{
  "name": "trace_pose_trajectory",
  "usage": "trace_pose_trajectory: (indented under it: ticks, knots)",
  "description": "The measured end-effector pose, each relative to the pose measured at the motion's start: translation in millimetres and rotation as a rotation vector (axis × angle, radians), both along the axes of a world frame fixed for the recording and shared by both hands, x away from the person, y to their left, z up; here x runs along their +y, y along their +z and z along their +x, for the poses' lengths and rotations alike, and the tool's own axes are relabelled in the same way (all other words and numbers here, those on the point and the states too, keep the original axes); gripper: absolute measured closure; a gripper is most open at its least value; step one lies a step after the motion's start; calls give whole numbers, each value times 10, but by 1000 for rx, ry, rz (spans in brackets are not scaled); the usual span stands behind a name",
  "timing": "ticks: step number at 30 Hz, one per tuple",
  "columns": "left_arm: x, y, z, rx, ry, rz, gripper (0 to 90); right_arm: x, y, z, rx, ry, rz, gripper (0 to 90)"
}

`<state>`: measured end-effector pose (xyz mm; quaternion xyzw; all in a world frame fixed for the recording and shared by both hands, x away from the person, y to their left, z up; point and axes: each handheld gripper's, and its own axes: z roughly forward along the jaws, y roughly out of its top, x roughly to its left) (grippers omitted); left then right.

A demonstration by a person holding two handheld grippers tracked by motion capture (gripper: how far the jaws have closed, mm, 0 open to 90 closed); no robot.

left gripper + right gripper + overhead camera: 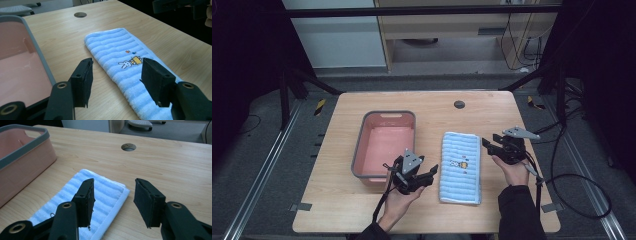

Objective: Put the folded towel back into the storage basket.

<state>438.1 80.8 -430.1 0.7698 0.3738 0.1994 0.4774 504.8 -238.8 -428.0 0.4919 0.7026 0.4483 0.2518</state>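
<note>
A folded light-blue striped towel (460, 167) with a small rabbit print lies flat on the wooden table, right of centre. My left gripper (433, 173) hovers at the towel's near left edge, open; in the left gripper view its jaws (117, 62) frame the towel (112, 42) with a wide gap and touch nothing. My right gripper (488, 142) stands open by the towel's far right corner. In the right gripper view its jaws (113, 181) straddle that corner of the towel (105, 192) from above, with nothing pinched between them.
A pink basket with a grey rim (384, 114) stands left of the towel, with nothing inside; its rim (37, 50) runs close beside my left gripper. A round cable hole (459, 104) sits near the table's far edge. Dark frame legs and cables surround the table.
</note>
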Motion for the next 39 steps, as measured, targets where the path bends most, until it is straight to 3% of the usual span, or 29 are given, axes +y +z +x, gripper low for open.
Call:
trace_pose_trajectory:
  ticks: [15,31,39]
  knots:
    - [-175,-219,19,40,-12,23,458,75,-198,126,45,3,-24,513]
    - [-371,-487,45,83,-16,84,469,164,-377,220,103,18,-72,515]
    - [-415,-637,77,122,-8,106,483,160,-521,278,140,7,-50,519]
